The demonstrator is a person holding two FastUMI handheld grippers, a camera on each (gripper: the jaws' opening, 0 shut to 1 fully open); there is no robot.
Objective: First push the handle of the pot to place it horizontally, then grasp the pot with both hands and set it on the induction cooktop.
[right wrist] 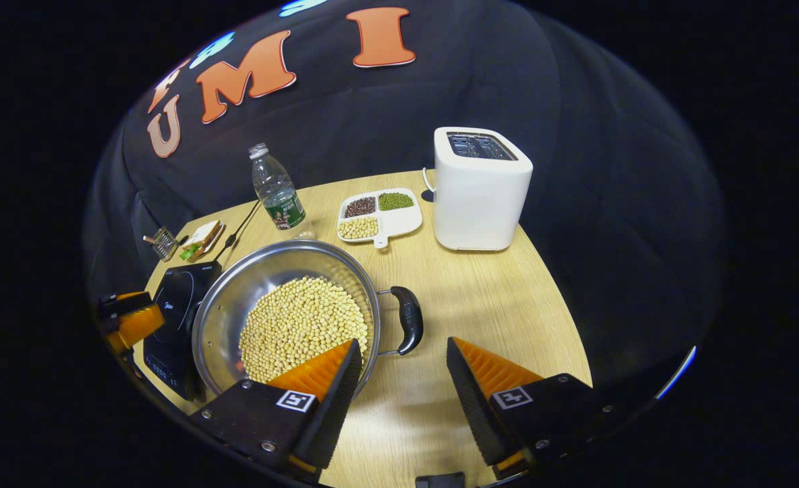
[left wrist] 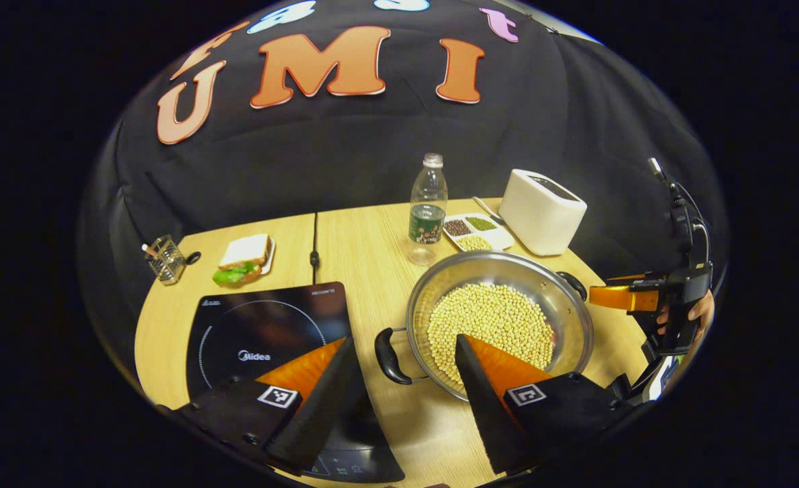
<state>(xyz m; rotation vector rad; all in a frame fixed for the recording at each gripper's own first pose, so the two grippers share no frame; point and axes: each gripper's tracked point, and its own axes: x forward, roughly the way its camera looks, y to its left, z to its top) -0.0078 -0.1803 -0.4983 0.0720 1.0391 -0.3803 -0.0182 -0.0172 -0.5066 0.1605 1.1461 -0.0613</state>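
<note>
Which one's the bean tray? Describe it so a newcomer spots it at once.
Find the white toaster at the back of the wooden table. Between it and the clear bottle, just behind the pot of beans, lies the tray. It is the flat white dish split into three compartments: dark, green and pale beans.

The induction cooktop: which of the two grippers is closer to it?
Left. The left gripper hangs at the induction cooktop's near corner, one finger over its glass. The right gripper is on the far side of the pot, by its handle.
</note>
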